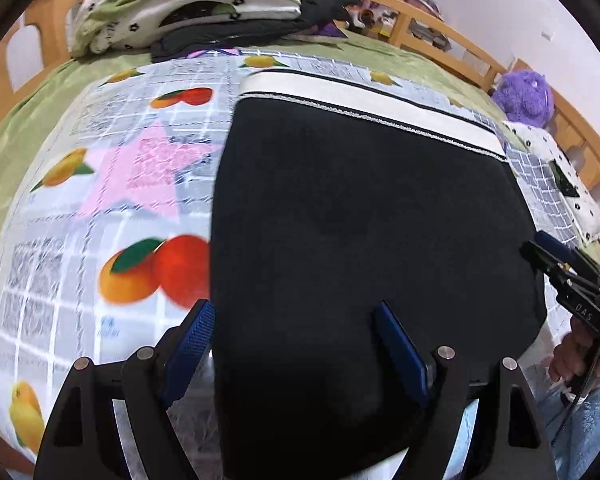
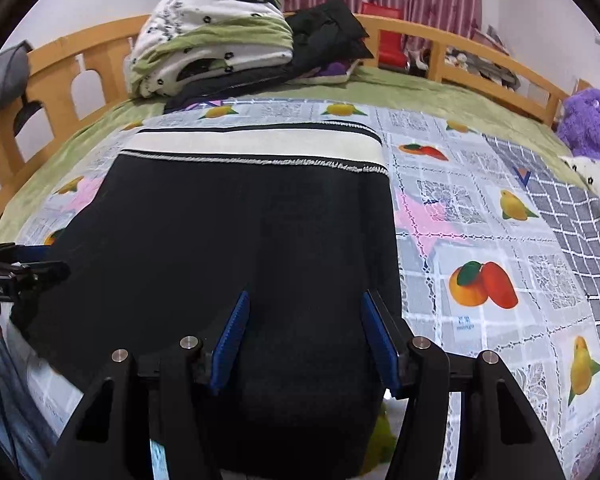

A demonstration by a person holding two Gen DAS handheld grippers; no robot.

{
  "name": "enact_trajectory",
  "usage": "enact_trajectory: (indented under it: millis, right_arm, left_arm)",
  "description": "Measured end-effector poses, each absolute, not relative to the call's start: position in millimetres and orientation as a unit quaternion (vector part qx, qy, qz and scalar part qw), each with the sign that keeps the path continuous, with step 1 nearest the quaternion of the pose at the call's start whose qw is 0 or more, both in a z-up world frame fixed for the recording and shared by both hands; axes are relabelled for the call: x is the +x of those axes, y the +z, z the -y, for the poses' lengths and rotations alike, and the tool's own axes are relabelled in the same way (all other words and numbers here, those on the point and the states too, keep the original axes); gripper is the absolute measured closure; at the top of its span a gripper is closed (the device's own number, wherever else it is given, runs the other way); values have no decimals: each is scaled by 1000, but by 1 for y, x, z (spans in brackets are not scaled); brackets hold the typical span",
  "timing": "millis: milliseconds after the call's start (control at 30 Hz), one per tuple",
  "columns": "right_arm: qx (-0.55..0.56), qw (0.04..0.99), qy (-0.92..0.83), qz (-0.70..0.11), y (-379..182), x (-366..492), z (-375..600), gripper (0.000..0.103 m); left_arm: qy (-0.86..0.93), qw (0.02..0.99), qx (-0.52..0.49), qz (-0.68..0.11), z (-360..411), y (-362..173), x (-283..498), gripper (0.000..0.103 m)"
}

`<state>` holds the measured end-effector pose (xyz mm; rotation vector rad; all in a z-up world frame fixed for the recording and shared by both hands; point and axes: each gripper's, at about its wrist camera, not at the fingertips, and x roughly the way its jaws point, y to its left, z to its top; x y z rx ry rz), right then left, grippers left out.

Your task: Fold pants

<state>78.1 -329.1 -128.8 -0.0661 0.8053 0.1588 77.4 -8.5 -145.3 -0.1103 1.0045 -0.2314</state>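
Observation:
Black pants (image 1: pixel 360 220) with a white waistband (image 1: pixel 380 108) at the far end lie flat on a fruit-print cloth (image 1: pixel 120 200) on the bed. My left gripper (image 1: pixel 296 344) is open over the near left edge of the pants, nothing between its blue pads. My right gripper (image 2: pixel 304 336) is open over the near right part of the pants (image 2: pixel 240 240), empty. The right gripper also shows at the right edge of the left wrist view (image 1: pixel 560 268). The left gripper shows at the left edge of the right wrist view (image 2: pixel 24 268).
A folded green-and-white quilt (image 2: pixel 212 40) and dark clothes (image 2: pixel 328 28) are piled at the far end of the bed. A wooden bed rail (image 2: pixel 480 60) runs around it. A purple plush toy (image 2: pixel 588 124) sits at the far right, next to a white pillow (image 1: pixel 560 168).

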Motion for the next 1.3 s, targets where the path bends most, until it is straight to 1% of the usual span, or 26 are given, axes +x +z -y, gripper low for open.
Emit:
enact_trajectory:
  millis: [133,233,300,333,433,600,733,800,867,967,1033,1067,1200,1300]
  right_arm:
    - [-30,923,82,-375,-127,66,331,46]
    - [-5,929,69,-364,-121,64,337,46]
    - [36,925,72,-371,-117,66,345,51]
    - [51,924,71,-372,-115,66,349,51]
    - [86,924,44,-371,-110,65,359,52]
    - [132,912,24,-387,-103,68,369,52]
    - [163,918,8,-361,-98,59,369,51]
    - [177,915,6,-362,-96,60,369,51]
    - [180,912,-8,-368,-94,63,369,51]
    - [173,923,-54,-340,-85,61,371,57]
    - [169,919,-56,-352,-80,65,369,60]
    - [164,917,-61,-359,-78,66,368,63]
    - [128,919,-60,-369,-67,72,357,64]
    - [110,926,-61,-357,-58,69,348,64]
  left_arm:
    - [-120,859,-86,-490,1,-147,75,22]
    - [-126,855,-79,-497,1,-146,79,22]
    - [-124,861,-69,-489,0,-143,79,22]
    - [-122,865,-60,-483,0,-142,78,22]
    - [-114,875,-35,-469,-1,-138,77,22]
    - [-111,888,-39,-444,-6,-126,72,22]
    - [-113,897,-48,-425,-12,-118,72,22]
    - [-111,904,-44,-410,-14,-113,69,23]
    - [-112,908,-38,-401,-15,-109,67,23]
    - [-120,908,-51,-398,-21,-104,65,23]
    - [-127,905,-67,-401,-26,-103,66,23]
    - [-131,903,-77,-403,-29,-103,67,23]
    - [-123,904,-83,-401,-38,-104,69,23]
    - [-121,904,-85,-400,-39,-103,71,23]
